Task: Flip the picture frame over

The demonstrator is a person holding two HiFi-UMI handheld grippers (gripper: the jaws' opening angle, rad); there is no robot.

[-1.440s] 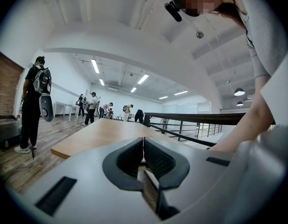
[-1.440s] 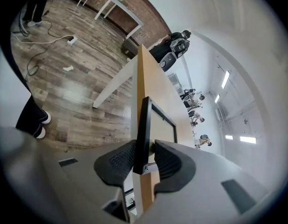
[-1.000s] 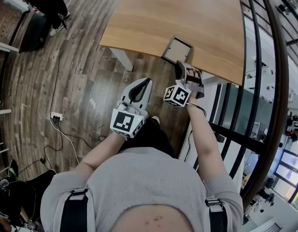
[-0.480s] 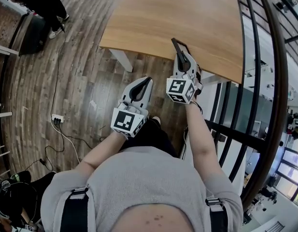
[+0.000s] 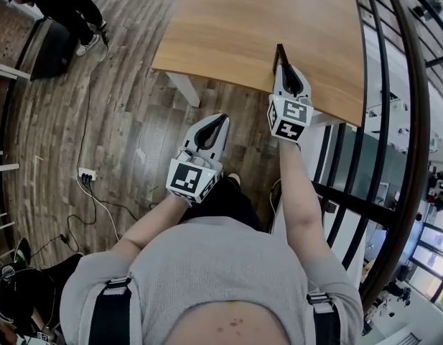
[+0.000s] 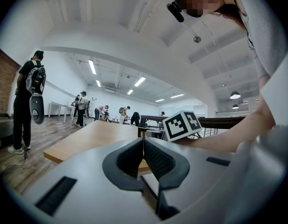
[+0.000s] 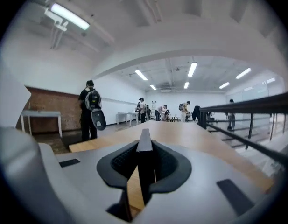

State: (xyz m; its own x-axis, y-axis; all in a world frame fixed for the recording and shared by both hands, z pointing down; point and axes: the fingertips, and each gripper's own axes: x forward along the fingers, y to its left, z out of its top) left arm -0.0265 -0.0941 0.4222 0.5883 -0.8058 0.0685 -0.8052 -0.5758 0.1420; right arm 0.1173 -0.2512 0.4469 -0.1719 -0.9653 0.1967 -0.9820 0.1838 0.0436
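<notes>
Head view first: the right gripper (image 5: 286, 74) has the picture frame (image 5: 278, 52) clamped between its jaws, and the frame stands up on its edge over the near side of the wooden table (image 5: 264, 13), close to the railing (image 5: 383, 85). From above it shows only as a thin dark strip. The right gripper view agrees, with the frame edge-on as a narrow dark bar that the pads press from both sides. Whether the frame's lower edge touches the tabletop I cannot tell from either view.

The left gripper (image 5: 220, 121) hangs off the table, over the floor in front of the person, with its jaws pressed together on nothing. It takes no part in the flip.

By my reading the flip is about halfway — the frame is on its edge, neither face down. The next move calls for the wrist to carry the roll through so the other face comes down toward the wood. The frame then has to be lowered flat before the jaws let go, because a release from this edge-up pose would let it topple and slap down, perhaps off the near edge.
</notes>
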